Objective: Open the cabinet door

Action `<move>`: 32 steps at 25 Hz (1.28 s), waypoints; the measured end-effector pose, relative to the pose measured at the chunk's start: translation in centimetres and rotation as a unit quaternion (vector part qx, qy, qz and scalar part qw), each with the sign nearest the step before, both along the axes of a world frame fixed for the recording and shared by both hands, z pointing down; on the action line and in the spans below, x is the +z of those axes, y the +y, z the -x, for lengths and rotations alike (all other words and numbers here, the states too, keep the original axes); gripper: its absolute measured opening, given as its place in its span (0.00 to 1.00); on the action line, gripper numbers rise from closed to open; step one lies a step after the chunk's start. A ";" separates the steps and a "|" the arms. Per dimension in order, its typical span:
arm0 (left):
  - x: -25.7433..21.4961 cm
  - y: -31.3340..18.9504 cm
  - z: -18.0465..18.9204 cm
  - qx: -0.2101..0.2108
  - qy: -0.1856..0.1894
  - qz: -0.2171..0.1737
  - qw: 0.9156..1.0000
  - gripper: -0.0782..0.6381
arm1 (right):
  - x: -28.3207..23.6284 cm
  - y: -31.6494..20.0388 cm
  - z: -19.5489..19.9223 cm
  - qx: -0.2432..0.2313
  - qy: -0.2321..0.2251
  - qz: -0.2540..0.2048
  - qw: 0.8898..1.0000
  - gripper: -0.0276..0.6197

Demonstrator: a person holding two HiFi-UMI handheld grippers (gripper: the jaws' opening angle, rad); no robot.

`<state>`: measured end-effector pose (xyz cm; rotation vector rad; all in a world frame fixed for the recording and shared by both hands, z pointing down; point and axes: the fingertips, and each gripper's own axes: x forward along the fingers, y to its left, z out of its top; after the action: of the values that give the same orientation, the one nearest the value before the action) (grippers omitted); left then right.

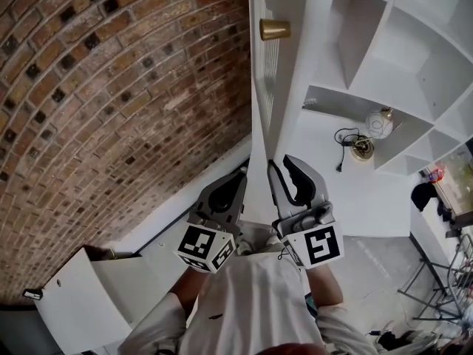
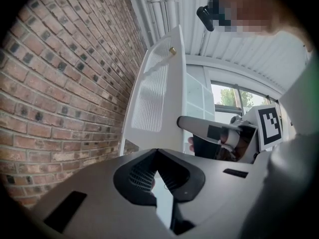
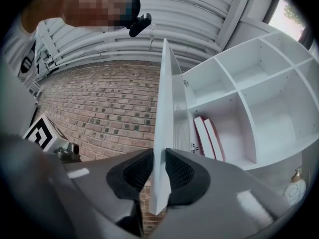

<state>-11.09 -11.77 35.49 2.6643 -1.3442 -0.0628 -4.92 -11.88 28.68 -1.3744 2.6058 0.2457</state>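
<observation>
Beside one cabinet door point(image 3: 160, 108), two books point(image 3: 208, 138) stand.

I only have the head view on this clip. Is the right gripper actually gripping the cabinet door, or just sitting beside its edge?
Observer: Gripping. In the right gripper view the right gripper has its jaws closed on the free edge of the cabinet door.
Operator: And the left one?
Observer: The left gripper has its jaws together, nothing between them.
Operator: Anything behind the door?
Observer: Two red-edged books stand in a compartment just beside it.
</observation>
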 end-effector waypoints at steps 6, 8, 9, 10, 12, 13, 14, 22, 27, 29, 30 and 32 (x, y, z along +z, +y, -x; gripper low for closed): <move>-0.2 0.0 0.6 -0.004 -0.001 -0.001 1.000 0.12 | 0.0 0.0 0.7 -0.009 0.003 0.001 1.000 0.18; -0.1 0.0 0.7 -0.007 0.000 -0.001 1.000 0.12 | 0.0 0.0 0.8 -0.011 0.003 0.000 1.000 0.18; -0.1 0.1 0.8 -0.008 0.000 -0.001 1.000 0.12 | 0.0 0.0 0.9 -0.012 0.003 0.000 1.000 0.18; 0.0 0.1 1.0 -0.010 0.001 0.000 1.000 0.12 | 0.0 0.0 1.1 -0.013 0.003 -0.001 1.000 0.18; 0.1 0.2 1.2 -0.012 0.001 0.000 1.000 0.12 | 0.0 0.1 1.4 -0.017 0.004 -0.002 1.000 0.18; 0.0 0.2 1.3 -0.013 0.001 0.000 1.000 0.12 | 0.0 0.1 1.5 -0.019 0.004 -0.002 1.000 0.18; 0.0 0.2 1.5 -0.014 0.000 -0.001 1.000 0.12 | 0.0 0.1 1.7 -0.020 0.005 -0.002 1.000 0.18; 0.0 0.2 2.4 -0.024 0.004 -0.002 1.000 0.12 | 0.0 0.1 3.0 -0.034 0.006 -0.001 0.999 0.18; 0.2 0.1 3.0 -0.030 0.006 0.000 1.000 0.12 | 0.0 0.1 3.7 -0.041 0.007 -0.002 0.999 0.18; 0.1 0.1 3.2 -0.032 0.006 0.000 0.999 0.12 | 0.0 0.1 4.0 -0.044 0.008 -0.003 0.999 0.18; 0.1 0.1 3.3 -0.033 0.005 0.000 0.999 0.12 | 0.0 0.1 4.1 -0.047 0.008 -0.003 0.999 0.18; 0.0 0.1 3.5 -0.035 0.005 -0.001 0.999 0.12 | -0.1 0.1 4.4 -0.051 0.009 -0.003 0.999 0.18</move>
<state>-14.62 -11.70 35.54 2.6133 -1.4356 -0.0862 -9.34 -11.75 28.62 -1.2397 2.6783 0.2518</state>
